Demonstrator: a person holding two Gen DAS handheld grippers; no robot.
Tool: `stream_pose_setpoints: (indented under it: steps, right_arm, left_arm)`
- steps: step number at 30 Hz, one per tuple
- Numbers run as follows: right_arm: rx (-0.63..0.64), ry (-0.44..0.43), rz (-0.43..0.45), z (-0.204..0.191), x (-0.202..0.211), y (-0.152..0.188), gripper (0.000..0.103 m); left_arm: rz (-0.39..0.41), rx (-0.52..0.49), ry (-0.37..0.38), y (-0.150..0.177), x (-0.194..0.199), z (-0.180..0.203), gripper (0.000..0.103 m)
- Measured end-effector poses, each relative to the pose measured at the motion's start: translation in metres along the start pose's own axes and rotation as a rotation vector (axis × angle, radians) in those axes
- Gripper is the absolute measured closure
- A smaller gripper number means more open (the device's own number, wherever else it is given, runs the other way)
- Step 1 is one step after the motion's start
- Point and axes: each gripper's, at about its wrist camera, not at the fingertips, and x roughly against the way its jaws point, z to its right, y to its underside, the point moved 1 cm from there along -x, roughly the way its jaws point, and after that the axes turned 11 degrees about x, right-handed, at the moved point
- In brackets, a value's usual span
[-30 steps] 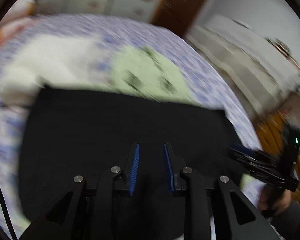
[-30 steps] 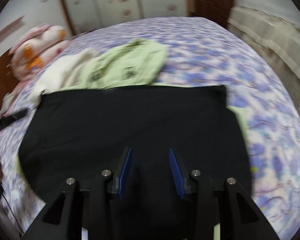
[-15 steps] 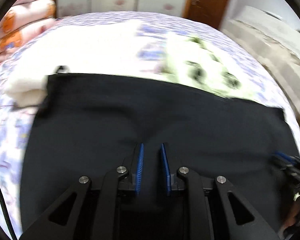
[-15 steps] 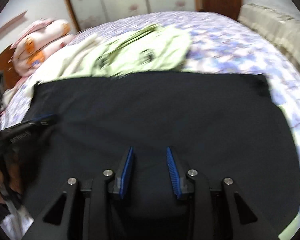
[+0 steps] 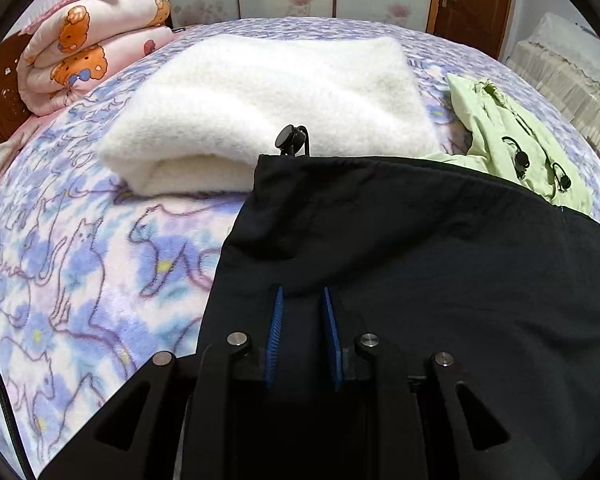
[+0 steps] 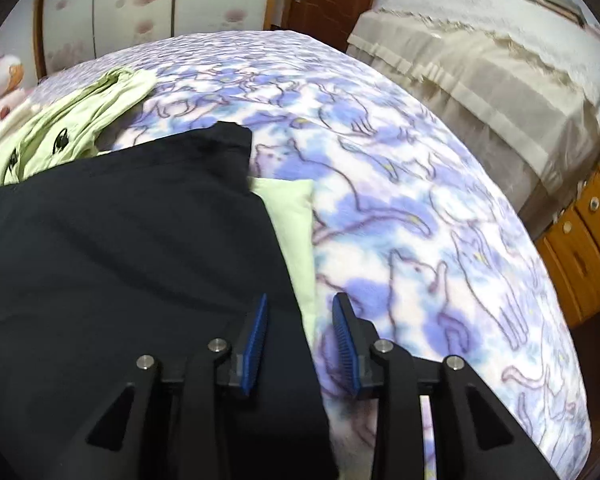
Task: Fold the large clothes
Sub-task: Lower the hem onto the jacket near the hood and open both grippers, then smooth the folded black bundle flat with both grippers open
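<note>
The black garment [image 5: 440, 248] lies spread flat across the near part of the bed [image 5: 80, 272], its long axis running left to right, a pale green piece [image 6: 296, 216] peeking from under its right edge. The left gripper [image 5: 302, 320] hangs over the cloth just inside its left edge; the right gripper [image 6: 300, 328] straddles the right edge. Each is nearest its own side. Both sets of fingers have just opened a little, stand narrowly apart and pinch nothing. Any fold would likely start from these near side edges.
</note>
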Motion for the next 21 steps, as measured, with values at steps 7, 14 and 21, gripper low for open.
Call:
stream_pose_setpoints:
  steps: [7,14,21]
  right_arm:
    - [-0.033,-0.064,-0.009,-0.009,0.027,-0.004,0.070]
    - [0.052,-0.244,0.052,-0.067,0.093,0.009,0.068]
    - [0.214,-0.336,0.026,-0.130,0.113,0.046,0.068]
  left_arm:
    - [-0.016,0.001,-0.008,0.005,0.034,0.010,0.045]
    - [-0.073,-0.001,0.078,0.051,0.090,0.031,0.044]
    - [-0.142,0.012,0.065,0.115,0.102,0.030,0.044]
